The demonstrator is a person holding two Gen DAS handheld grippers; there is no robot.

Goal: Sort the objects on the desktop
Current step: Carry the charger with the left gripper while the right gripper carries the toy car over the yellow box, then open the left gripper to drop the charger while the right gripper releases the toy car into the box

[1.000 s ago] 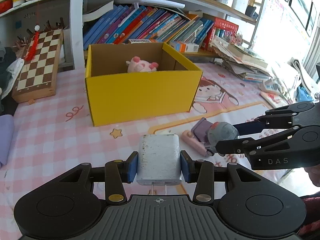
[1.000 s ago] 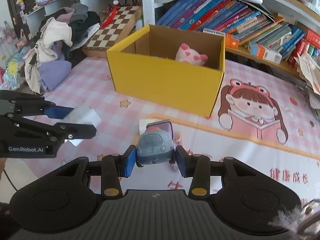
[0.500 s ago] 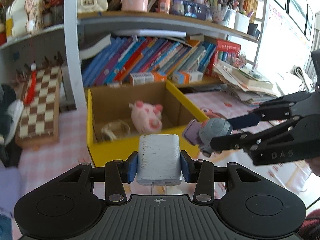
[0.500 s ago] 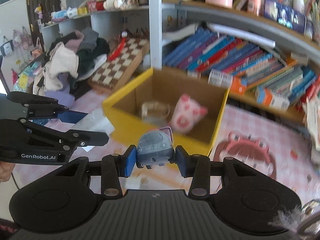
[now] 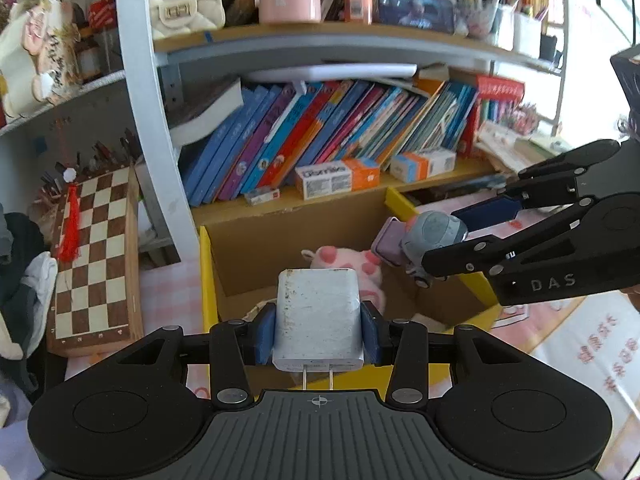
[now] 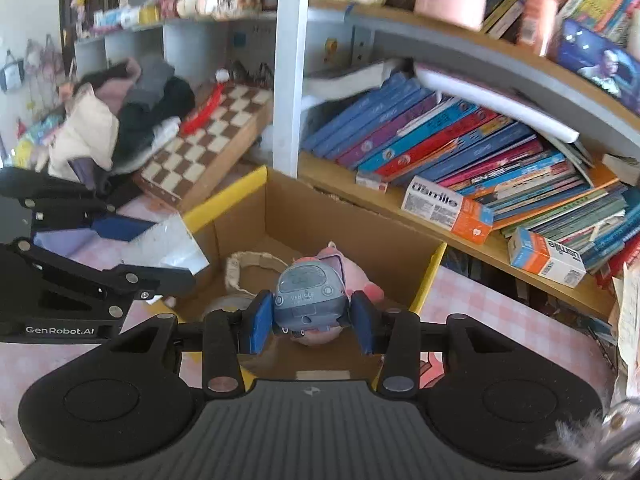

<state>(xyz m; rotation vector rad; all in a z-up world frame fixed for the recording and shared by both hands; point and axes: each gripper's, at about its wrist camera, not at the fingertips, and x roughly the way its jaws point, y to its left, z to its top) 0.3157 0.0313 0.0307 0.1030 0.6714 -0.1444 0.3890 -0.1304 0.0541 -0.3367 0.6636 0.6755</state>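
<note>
Left hand-held gripper (image 5: 318,330) clamps charger (image 5: 318,316); right (image 6: 309,316) clamps toy car (image 6: 309,300).

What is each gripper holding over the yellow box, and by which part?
The left gripper holds a white plug adapter by its two side faces, prongs toward the camera. The right gripper holds a grey toy car by its sides.

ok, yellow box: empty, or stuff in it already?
Not empty. The yellow box is open-topped and already holds a pink plush, a beige strap and a tape roll on its floor.
</note>
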